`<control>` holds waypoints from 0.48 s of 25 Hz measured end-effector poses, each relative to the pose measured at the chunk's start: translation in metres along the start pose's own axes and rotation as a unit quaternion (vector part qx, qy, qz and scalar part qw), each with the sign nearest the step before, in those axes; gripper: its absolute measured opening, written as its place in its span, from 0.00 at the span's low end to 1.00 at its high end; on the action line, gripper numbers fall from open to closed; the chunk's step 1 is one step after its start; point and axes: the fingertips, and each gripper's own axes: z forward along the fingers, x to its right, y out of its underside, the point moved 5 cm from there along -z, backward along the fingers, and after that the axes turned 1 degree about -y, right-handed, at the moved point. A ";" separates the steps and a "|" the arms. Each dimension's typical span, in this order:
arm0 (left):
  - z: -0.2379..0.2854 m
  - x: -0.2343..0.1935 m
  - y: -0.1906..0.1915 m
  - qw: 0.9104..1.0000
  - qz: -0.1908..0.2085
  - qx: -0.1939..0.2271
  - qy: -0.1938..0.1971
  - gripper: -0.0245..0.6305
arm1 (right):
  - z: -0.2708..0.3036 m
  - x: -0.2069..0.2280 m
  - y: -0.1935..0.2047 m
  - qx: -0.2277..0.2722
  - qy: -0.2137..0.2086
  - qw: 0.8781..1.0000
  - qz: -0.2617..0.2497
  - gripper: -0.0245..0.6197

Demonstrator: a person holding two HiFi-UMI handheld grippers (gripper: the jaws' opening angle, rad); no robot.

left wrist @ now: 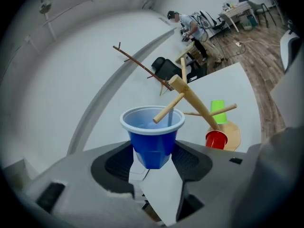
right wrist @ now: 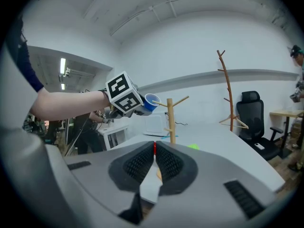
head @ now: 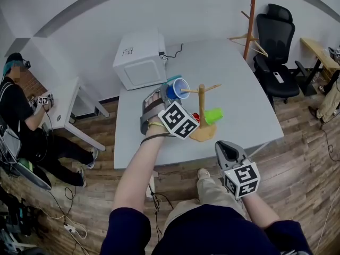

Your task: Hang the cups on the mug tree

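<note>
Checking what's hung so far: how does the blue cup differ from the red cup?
The blue cup is gripped in the left gripper, up high; the red cup sits ungripped, low by the mug tree's base. A peg pokes into the blue cup's mouth; none enters the red cup. Both look like the same kind of plastic cup.

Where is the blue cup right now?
The blue cup sits between the jaws of the left gripper, held at the mug tree with a peg tip at its mouth; in the head view it is left of the tree.
</note>
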 end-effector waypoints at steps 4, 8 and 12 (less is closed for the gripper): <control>-0.003 0.000 -0.005 0.999 0.048 -0.014 -0.014 0.44 | -0.001 -0.001 0.000 0.002 0.000 1.000 0.002 0.09; -0.007 -0.001 -0.014 0.995 0.096 -0.014 -0.030 0.44 | -0.003 -0.001 0.001 0.002 0.002 1.000 0.003 0.09; -0.011 0.000 -0.022 0.990 0.131 -0.012 -0.041 0.44 | -0.004 -0.002 0.003 0.003 0.004 1.000 0.006 0.09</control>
